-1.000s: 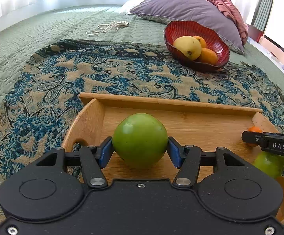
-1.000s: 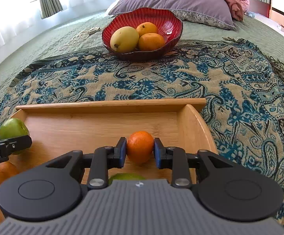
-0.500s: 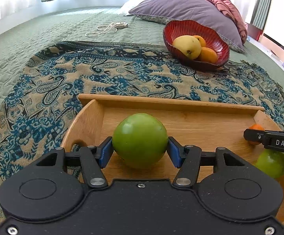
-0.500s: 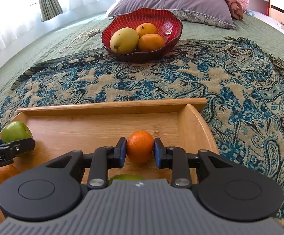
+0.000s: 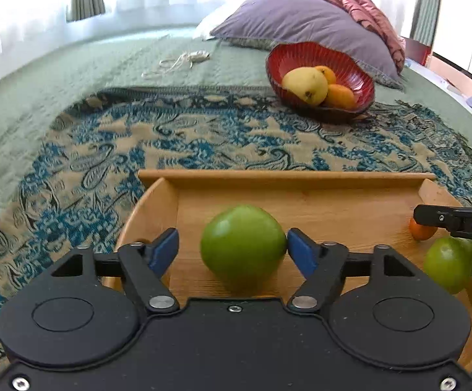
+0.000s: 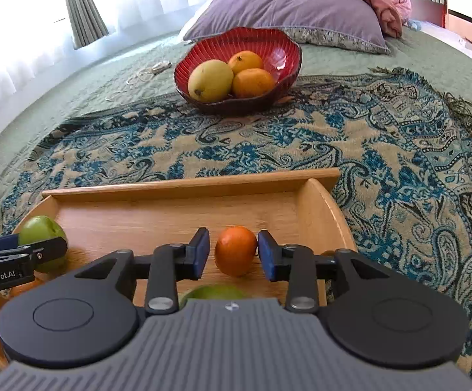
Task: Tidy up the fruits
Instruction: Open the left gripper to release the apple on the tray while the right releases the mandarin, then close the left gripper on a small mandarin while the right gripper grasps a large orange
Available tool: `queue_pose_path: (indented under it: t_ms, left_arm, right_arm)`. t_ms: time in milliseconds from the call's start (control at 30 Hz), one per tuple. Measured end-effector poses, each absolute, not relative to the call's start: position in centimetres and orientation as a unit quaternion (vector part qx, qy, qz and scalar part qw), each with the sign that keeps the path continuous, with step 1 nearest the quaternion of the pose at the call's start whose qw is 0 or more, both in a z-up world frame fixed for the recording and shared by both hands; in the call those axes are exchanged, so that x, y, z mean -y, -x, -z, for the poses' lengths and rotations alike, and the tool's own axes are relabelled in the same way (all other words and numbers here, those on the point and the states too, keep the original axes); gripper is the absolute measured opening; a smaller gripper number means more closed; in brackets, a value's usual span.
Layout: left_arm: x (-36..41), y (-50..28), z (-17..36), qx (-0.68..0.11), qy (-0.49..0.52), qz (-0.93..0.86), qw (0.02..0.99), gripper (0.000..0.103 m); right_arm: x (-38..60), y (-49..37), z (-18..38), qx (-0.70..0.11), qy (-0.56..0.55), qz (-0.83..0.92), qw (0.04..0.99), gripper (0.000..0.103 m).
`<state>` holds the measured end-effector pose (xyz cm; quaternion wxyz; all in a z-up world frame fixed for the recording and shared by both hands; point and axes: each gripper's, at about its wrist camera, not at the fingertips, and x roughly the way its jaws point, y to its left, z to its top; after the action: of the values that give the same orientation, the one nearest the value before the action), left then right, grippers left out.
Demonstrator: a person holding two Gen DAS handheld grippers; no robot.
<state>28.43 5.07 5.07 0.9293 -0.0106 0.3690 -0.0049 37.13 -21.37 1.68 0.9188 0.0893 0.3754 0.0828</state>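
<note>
Fruit sat between both pairs of my jaws, and both pairs were opening. My left gripper (image 5: 232, 251) stood astride the green apple (image 5: 243, 245), which rested on the floor of the wooden tray (image 5: 284, 176); the left pad was clearly off its skin, while the right pad was at most grazing it, so I no longer held it. My right gripper (image 6: 233, 254) was spreading around the small orange (image 6: 236, 250), which lay on the tray floor near the right end wall with a gap at each pad. A second green apple (image 5: 449, 268) lay just beside that orange, partly under my right gripper.

I judged the apple firm, fairly heavy and smooth, apt to roll once freed on the flat wood; its widest middle would be the place to take it again. The orange looked lighter, with a softer skin that would give a little, so a gentle pinch across its middle would do.

The red bowl (image 6: 236, 45) stood well beyond the tray on the patterned blanket (image 6: 382, 150), holding a yellow mango (image 6: 210, 79) and two oranges.
</note>
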Motion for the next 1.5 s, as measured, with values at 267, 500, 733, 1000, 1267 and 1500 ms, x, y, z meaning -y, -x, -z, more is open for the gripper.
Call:
queue_pose_path:
  t_ms: [267, 500, 733, 1000, 1267, 1500]
  left_arm:
    - [-4.9, -25.3, -6.8, -0.343, -0.005, 0.014, 0.939, 0.088]
    - [-5.5, -21.5, -7.5, -0.332, 0.014, 0.030, 0.943, 0.091]
    - [-5.2, -17.4, -8.1, -0.317, 0.016, 0.042, 0.947, 0.096]
    - [-4.6, -13.1, -7.8, -0.298, 0.004, 0.061, 0.953, 0.099]
    - [-3.8, -9.4, -6.6, -0.289, -0.015, 0.073, 0.954, 0.101]
    - [-2.5, -6.8, -4.9, -0.288, -0.034, 0.082, 0.953, 0.103]
  right_arm:
    - [21.3, -33.9, -3.4, -0.339, -0.063, -0.102, 0.933, 0.065]
    - [21.4, -30.2, -4.7, -0.305, -0.056, -0.123, 0.943, 0.076]
    - [21.4, -26.1, -5.0, -0.274, -0.040, -0.135, 0.951, 0.088]
    - [21.1, -22.3, -4.7, -0.247, -0.004, -0.130, 0.960, 0.091]
    - [20.0, -18.8, -3.2, -0.231, 0.045, -0.135, 0.962, 0.095]
    - [19.1, -16.2, -1.4, -0.224, 0.093, -0.142, 0.960, 0.100]
